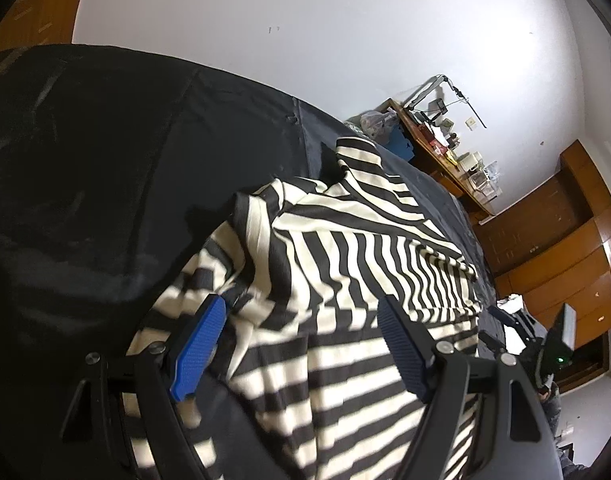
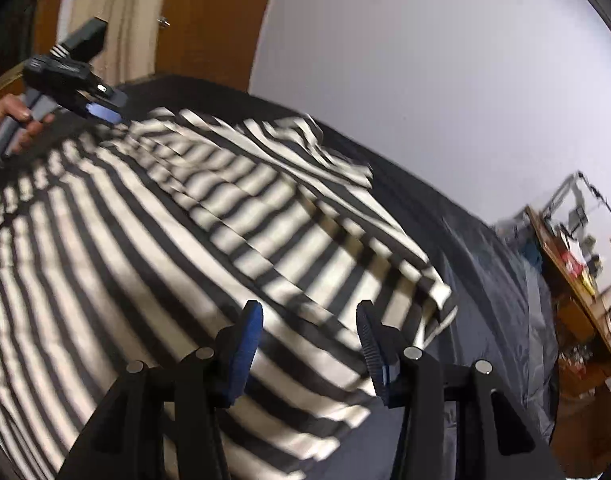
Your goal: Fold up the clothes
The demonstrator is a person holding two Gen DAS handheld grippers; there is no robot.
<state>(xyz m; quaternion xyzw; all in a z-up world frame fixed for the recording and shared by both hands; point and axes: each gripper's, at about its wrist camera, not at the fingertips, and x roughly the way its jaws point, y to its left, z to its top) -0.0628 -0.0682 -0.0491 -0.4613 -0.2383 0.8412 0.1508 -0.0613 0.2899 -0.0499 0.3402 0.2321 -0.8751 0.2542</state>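
Black-and-cream striped knit garment [image 1: 345, 264] lay partly folded, one sleeve across the body, on black sheet-covered bed [image 1: 105, 160]. Left gripper [image 1: 301, 348] fingers spread wide above the fabric, nothing between them. Right gripper [image 2: 309, 344] fingers parted over the hem, grasping nothing. No legible brand, label or writing found.

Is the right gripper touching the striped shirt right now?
Apart. The right wrist view shows the right gripper open above the striped shirt, nothing pinched between its blue pads.
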